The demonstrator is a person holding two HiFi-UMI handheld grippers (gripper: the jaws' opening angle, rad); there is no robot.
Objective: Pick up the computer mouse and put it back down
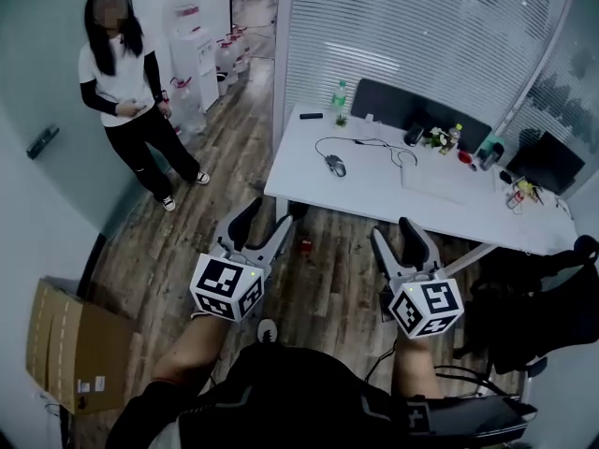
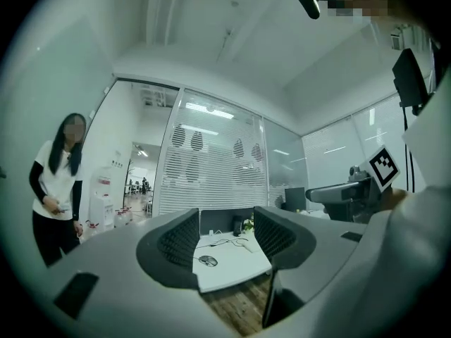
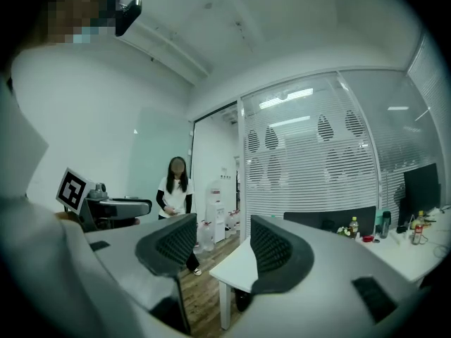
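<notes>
mouse on left part of desk, well ahead; framed between spread jaws of left gripper; right gripper likewise spread, empty

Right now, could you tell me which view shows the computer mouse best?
The head view: the computer mouse lies unobstructed on the white desk. The left gripper view shows it small between the open tongs of the left gripper. The right gripper view shows only the desk's corner.
</notes>
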